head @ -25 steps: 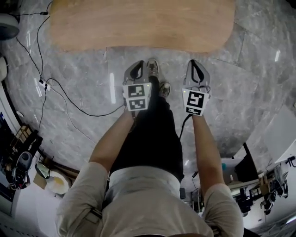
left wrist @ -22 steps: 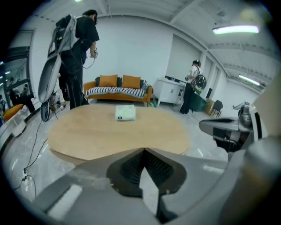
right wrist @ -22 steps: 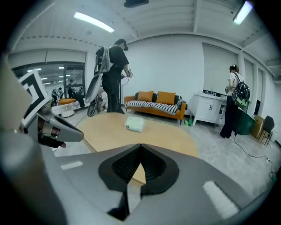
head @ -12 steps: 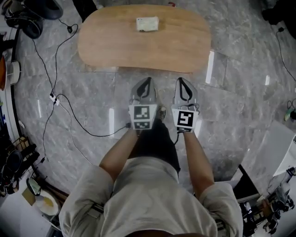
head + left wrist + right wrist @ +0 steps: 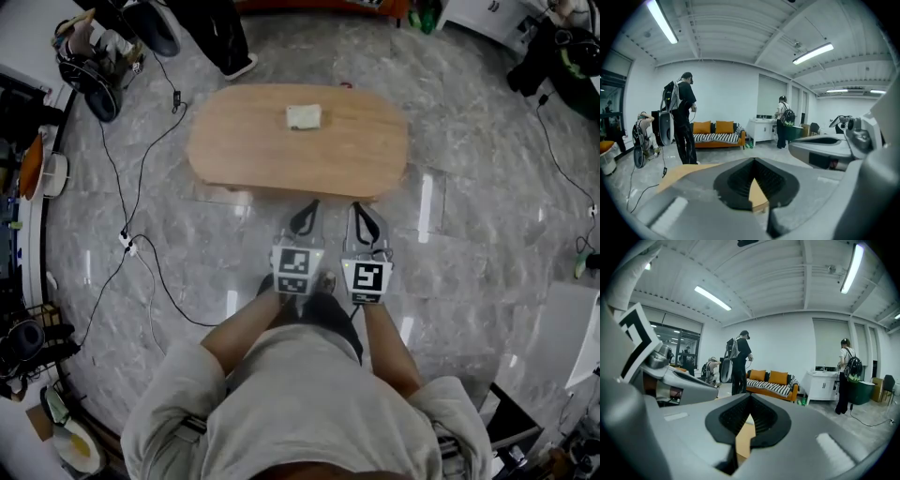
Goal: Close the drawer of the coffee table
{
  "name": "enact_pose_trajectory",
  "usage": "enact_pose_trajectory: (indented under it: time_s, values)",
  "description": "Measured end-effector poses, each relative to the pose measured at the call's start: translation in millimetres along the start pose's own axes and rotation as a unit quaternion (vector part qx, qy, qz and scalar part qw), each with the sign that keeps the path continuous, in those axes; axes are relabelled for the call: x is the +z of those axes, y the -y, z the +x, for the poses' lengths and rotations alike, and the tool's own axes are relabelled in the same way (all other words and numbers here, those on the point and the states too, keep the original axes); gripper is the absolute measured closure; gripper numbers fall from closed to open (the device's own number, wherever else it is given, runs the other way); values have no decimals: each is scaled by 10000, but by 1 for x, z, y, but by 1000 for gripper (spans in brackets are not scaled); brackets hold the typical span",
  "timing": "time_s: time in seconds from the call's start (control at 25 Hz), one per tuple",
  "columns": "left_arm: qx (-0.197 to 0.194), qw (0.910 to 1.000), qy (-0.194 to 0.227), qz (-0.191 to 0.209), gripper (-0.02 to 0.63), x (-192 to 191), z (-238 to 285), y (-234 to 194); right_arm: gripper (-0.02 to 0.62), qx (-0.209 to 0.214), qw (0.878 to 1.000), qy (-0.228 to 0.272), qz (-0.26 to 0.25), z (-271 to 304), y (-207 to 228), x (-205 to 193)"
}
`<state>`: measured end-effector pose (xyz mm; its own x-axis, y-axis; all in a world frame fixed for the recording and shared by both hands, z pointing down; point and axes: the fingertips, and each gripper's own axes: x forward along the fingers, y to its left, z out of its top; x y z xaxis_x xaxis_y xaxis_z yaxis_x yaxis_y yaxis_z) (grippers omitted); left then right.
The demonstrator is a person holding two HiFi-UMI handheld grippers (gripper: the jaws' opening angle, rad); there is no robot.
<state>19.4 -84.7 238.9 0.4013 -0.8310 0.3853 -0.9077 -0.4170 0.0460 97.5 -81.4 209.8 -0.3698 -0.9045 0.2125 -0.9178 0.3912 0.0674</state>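
Just short of the oval light-wood coffee table's (image 5: 298, 141) near edge, the head view shows the left gripper (image 5: 310, 205) and right gripper (image 5: 358, 207) side by side, pointing at it. Its long axis runs left to right; its drawer cannot be made out. A second ago the table was cropped; now it shows whole. Each gripper view shows jaws clenched, empty, above the table.

Oval light-wood coffee table (image 5: 253, 141), upright
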Motion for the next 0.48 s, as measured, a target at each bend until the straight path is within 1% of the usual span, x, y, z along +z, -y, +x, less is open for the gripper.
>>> enact_pose_trajectory:
  time_s: [0.08,0.24,0.28,0.4,0.48]
  values:
    - [36,9997,238,67,585,20,-11,7,589,-137,9996,199,-116,-12,9,24]
    - [265,9965,774,-183,584,65,-35,18,589,-267,9975,539,-363,-37,33,67]
    - [254,9954,907,-154,586,77,-38,21,589,-277,9969,605,-407,-41,36,75]
    - [202,9921,1228,156,586,105,-43,26,589,-327,9954,760,-487,-50,38,92]
    - [195,9910,1315,163,586,111,-46,25,589,-373,9946,835,-480,-56,35,98]
